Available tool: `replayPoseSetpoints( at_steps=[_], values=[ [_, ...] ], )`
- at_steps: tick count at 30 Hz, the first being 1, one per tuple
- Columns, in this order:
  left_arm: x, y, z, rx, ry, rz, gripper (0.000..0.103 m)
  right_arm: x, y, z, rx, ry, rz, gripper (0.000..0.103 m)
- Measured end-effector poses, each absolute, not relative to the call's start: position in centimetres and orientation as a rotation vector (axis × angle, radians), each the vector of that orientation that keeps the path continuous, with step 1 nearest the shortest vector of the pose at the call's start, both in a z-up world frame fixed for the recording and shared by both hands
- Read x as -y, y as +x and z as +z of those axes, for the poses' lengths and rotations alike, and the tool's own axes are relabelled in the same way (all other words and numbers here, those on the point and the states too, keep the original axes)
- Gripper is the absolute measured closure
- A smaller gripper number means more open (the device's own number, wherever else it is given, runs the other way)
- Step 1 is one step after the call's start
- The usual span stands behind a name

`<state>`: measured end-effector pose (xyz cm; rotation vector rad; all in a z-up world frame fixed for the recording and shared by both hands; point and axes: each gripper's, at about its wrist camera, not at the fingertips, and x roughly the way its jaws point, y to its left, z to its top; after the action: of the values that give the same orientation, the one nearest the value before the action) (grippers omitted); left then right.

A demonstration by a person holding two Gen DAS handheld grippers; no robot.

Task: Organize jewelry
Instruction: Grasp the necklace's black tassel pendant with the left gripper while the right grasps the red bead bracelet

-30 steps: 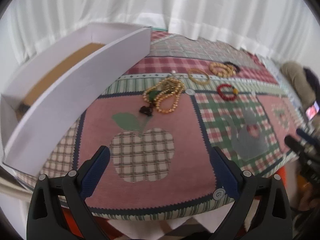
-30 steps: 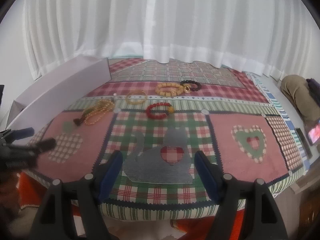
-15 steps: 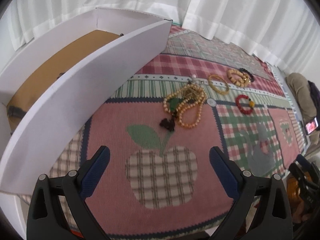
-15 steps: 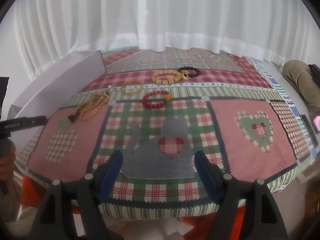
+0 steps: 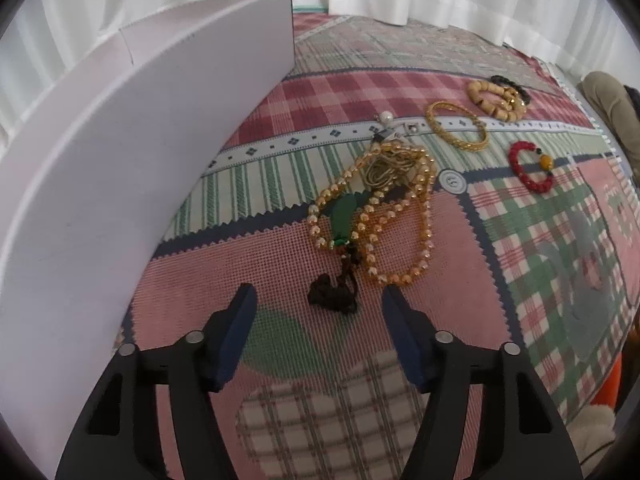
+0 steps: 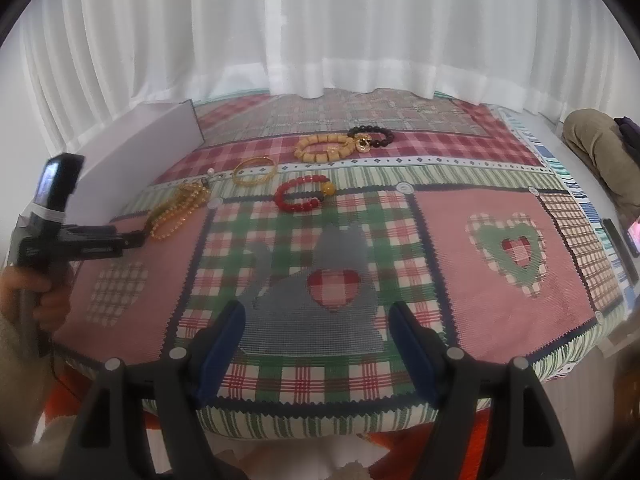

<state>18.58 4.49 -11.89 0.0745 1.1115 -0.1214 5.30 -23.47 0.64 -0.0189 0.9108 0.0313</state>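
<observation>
Patchwork cloth (image 6: 480, 216) before white curtains (image 6: 320, 28)

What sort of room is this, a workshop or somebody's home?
Most likely a home, perhaps a bedroom or living room. A patchwork quilt with hearts and apples covers the surface, white curtains hang behind it, and bracelets such as the red bracelet lie on the quilt.

Back wall: white curtains (image 6: 320, 32) hang in folds across my whole view, daylight glowing through them.
Desk: covered by a patchwork cloth (image 6: 500, 208) of plaid, pink and green squares, with apple, heart and grey appliqués.
Below the desk edge: orange fabric (image 6: 472, 436).
Far right: a khaki cushion (image 6: 596, 148).
</observation>
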Motion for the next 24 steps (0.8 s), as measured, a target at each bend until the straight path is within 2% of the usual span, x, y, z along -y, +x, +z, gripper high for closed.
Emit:
replayPoseSetpoints(
  at_steps=[3,6,7,8,12,19,23,24],
  values=[
    [-4.3,18.8,-12.4,-1.111,0.071,-0.128,0.04,23.9,5.5,0.3,-0.922,-0.009,0.019,0.027],
    [-3.7,18.8,-12.4,-1.094,0.094,-0.134,0.062,23.9,5.7,0.1,-0.937,0.002,0.03,0.027],
    [-3.7,18.8,-12.3,-1.09,0.094,-0.14,0.079,24.0,6.0,0.1,-0.944,0.013,0.045,0.027],
    [-3.7,18.9,-12.3,-1.096,0.088,-0.146,0.088,24.3,6.3,0.2,-0.948,0.029,0.057,0.027],
    [-4.3,18.7,-11.8,-1.103,0.042,-0.156,0.089,26.4,8.3,0.8,-0.965,0.146,0.088,0.027],
    [-6.3,16.6,-8.6,-1.054,-0.061,-0.17,0.09,29.8,18.7,-1.7,-1.083,0.265,0.122,0.027],
    [-7.5,15.8,-6.7,-1.04,-0.106,-0.156,0.09,29.0,24.3,-3.9,-1.193,0.312,0.167,0.057],
    [-7.6,15.7,-6.4,-1.037,-0.111,-0.152,0.09,28.7,25.0,-4.3,-1.21,0.306,0.166,0.058]
  ],
)
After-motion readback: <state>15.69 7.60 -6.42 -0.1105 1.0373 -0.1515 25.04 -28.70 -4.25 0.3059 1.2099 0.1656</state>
